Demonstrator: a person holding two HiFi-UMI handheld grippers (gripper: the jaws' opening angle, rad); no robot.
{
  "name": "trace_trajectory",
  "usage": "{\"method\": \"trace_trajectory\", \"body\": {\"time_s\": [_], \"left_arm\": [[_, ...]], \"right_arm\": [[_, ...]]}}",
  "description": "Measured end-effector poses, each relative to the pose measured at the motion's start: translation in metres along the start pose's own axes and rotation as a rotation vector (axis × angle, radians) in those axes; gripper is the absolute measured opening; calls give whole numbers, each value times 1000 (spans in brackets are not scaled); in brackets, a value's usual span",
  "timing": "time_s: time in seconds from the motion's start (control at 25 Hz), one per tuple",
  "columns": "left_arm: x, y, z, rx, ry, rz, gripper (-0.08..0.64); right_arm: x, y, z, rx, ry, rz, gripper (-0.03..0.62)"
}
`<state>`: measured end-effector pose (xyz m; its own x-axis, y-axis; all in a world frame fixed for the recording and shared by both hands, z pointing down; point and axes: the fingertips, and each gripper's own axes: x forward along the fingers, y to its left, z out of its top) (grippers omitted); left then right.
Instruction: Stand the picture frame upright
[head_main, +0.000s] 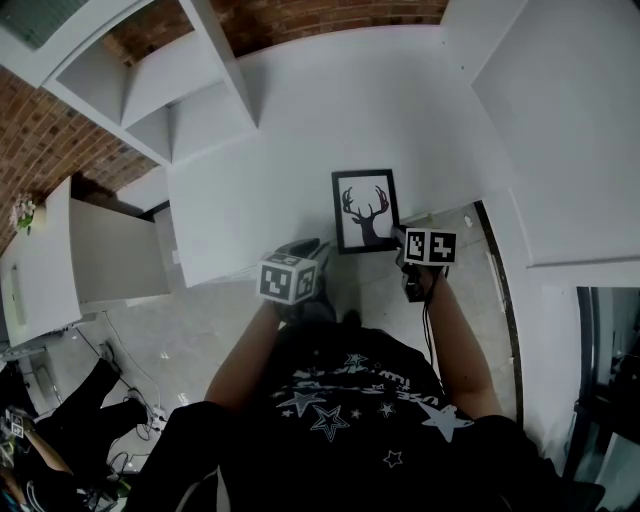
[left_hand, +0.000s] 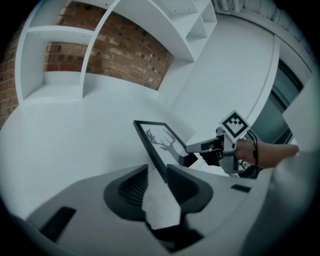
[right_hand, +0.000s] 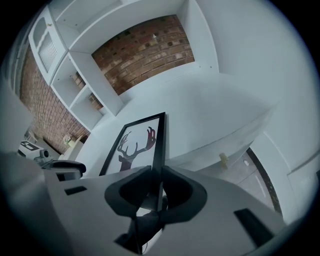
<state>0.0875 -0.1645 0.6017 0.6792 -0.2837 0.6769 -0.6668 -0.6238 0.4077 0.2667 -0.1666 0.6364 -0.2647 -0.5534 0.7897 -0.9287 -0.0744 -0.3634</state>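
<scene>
A black picture frame (head_main: 365, 210) with a deer print is at the front edge of the white table (head_main: 300, 120). It is tilted rather than flat in the left gripper view (left_hand: 162, 142). My right gripper (head_main: 398, 237) is shut on the frame's right edge near its lower corner, and the thin black edge runs between its jaws (right_hand: 155, 175). My left gripper (head_main: 322, 248) is at the frame's lower left. Its jaws stand apart (left_hand: 157, 175) with the frame's edge between them, and the pads do not press on it.
White open shelving (head_main: 170, 90) against a brick wall stands at the table's far left. A white cabinet (head_main: 570, 130) is on the right. Tiled floor lies below the table edge. Another person (head_main: 40, 440) is at the lower left.
</scene>
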Motion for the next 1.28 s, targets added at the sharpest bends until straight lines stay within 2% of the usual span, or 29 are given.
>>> {"method": "trace_trajectory", "body": {"time_s": [0.04,0.08,0.32,0.56,0.76,1.0,1.08,1.28], "left_arm": [[2,-5,-4,-22,21,-19,141],[4,-9,-8,-48,38,-37,172],[12,-16,-24,-149,76,-62,190],[22,-22,-34,-297,92,-117,195],[33,-18,-36,-341,91,-109,195],[41,-17,-37,-348,97,-92,191],[43,-16,-38,-336,94,-80,130],[44,-17,-38,-354,102,-89,121]], "right_arm": [[-1,0,-2,-3,1,4,80],[-2,1,-4,-5,3,8,80],[-6,8,-17,-33,18,27,80],[-9,11,-24,-53,26,50,80],[-11,12,-28,-73,30,69,81],[-11,13,-31,-80,34,82,81],[-11,12,-32,-85,34,86,81],[-10,11,-30,-86,19,96,81]]}}
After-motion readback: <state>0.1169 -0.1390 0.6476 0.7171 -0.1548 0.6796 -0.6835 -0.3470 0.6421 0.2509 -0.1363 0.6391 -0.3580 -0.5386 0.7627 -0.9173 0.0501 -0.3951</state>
